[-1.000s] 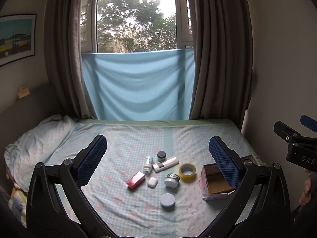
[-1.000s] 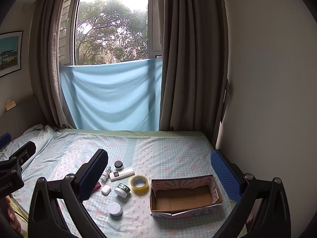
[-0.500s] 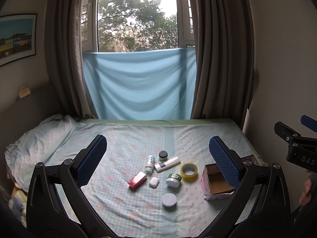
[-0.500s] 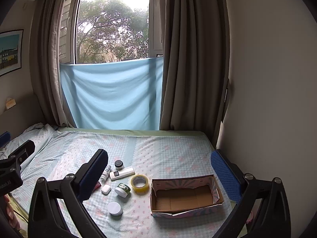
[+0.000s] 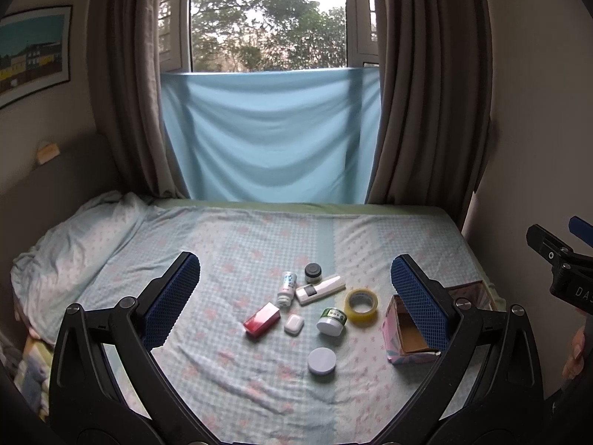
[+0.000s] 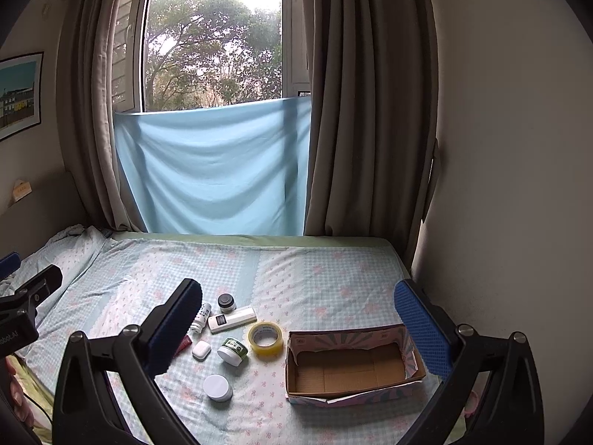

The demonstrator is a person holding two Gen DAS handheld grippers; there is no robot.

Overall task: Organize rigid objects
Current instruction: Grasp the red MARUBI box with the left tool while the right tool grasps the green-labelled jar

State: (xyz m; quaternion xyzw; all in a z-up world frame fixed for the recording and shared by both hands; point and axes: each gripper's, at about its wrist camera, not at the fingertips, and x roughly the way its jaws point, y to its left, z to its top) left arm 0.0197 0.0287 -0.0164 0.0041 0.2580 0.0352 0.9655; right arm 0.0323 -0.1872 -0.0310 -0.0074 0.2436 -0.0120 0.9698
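Observation:
Small items lie grouped on the bed: a red box (image 5: 261,319), a white earbud case (image 5: 294,324), a green-labelled jar (image 5: 331,321), a white round jar (image 5: 322,361), a yellow tape roll (image 5: 361,305), a white remote (image 5: 320,289), a small bottle (image 5: 287,288) and a dark-lidded jar (image 5: 312,272). An open cardboard box (image 6: 352,365) sits right of them, empty. My left gripper (image 5: 294,300) is open, held above the items. My right gripper (image 6: 296,328) is open, above the tape roll (image 6: 265,340) and the box.
The bed sheet (image 5: 241,244) spreads far and left, with a rumpled pillow (image 5: 70,248) at the left. A wall (image 6: 511,185) runs close along the bed's right edge. Curtains (image 6: 367,111) and a blue cloth (image 6: 215,170) hang at the far end.
Both views shifted only slightly; the left gripper drifted a little left, so the items sit slightly further right in its view. Nothing was grasped or moved.

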